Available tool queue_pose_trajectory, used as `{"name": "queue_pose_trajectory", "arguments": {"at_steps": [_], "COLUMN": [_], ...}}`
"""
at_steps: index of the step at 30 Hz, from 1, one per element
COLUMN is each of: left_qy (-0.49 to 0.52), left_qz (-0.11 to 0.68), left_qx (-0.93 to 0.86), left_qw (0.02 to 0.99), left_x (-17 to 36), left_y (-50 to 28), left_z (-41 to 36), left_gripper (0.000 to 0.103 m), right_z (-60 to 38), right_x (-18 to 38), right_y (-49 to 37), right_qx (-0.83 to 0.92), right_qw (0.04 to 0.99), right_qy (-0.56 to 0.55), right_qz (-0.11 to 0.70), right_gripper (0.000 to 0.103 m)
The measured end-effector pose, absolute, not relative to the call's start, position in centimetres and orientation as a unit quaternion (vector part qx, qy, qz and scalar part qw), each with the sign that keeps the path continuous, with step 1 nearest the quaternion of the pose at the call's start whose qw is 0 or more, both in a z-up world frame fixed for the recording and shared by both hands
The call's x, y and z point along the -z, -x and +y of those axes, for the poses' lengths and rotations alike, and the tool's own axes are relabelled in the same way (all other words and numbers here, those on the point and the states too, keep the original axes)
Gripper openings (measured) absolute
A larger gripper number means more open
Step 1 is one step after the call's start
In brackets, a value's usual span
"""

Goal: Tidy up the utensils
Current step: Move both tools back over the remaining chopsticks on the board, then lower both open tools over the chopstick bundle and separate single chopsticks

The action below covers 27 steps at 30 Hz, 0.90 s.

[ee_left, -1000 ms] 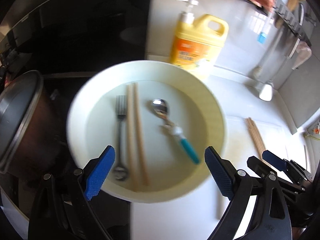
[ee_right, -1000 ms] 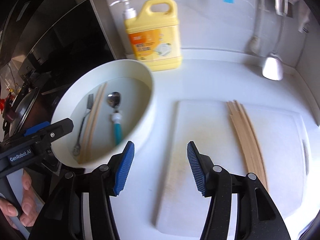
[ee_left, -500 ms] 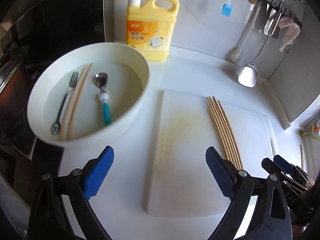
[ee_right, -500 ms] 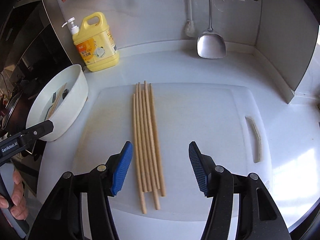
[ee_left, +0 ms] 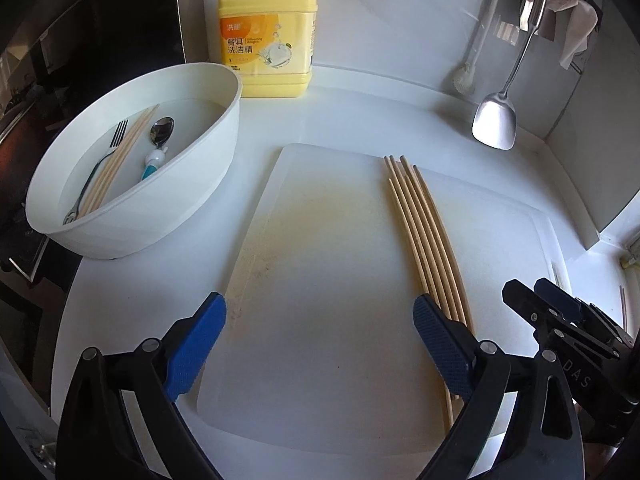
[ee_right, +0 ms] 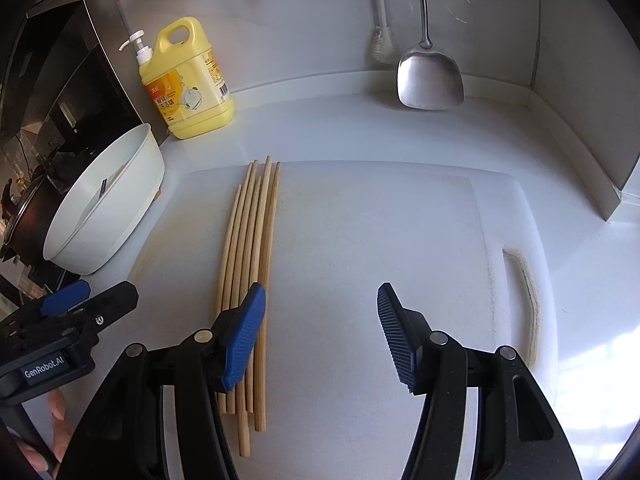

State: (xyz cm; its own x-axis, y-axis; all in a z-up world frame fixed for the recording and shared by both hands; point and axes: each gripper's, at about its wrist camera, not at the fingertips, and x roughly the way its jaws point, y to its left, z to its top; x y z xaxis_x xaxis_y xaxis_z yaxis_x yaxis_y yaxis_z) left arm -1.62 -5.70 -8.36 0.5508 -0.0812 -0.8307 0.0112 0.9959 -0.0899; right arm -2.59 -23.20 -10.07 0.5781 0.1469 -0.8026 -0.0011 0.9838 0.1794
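Several wooden chopsticks (ee_left: 424, 232) lie side by side on a white cutting board (ee_left: 328, 280); they also show in the right wrist view (ee_right: 250, 248). A white bowl (ee_left: 188, 208) at the left holds a fork (ee_left: 102, 160), a pair of chopsticks (ee_left: 120, 160) and a spoon with a teal handle (ee_left: 158, 144). My left gripper (ee_left: 320, 344) is open and empty over the board's near part. My right gripper (ee_right: 320, 332) is open and empty, its left finger over the chopsticks' near ends.
A yellow dish soap bottle (ee_left: 266, 32) stands at the back by the wall. A metal spatula (ee_right: 430, 76) and a brush (ee_right: 384, 40) hang at the back right. A dark stove and pot (ee_right: 20, 216) are to the left of the bowl (ee_right: 104, 216).
Both grippers have swung right, from over the bowl to over the cutting board, and now sit closer to it. Both stay open and empty.
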Motion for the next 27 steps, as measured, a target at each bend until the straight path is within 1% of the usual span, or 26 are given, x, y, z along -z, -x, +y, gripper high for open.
{"name": "queue_pose_trajectory", "arguments": {"at_steps": [4, 12, 27], "left_qy": [0.03, 0.054, 0.049], "left_qz": [0.465, 0.461, 0.452], "left_qx": [0.016, 0.025, 0.031], "left_qw": [0.884, 0.885, 0.89], "left_x": [9.5, 11.1, 11.1], "left_y": [1.3, 0.7, 0.9], "left_z": [-5.8, -5.4, -6.0], "left_gripper": [0.093, 0.093, 0.093], "right_z": [-22.4, -21.4, -20.3], "right_x": [11.1, 12.0, 12.7], "right_y": [1.6, 1.4, 1.2], "right_qx": [-0.042, -0.037, -0.031], "right_qw": [0.887, 0.891, 0.896], "right_qy": [-0.072, -0.057, -0.009], "right_qz": [0.453, 0.449, 0.442], "right_gripper": [0.056, 0.056, 0.056]}}
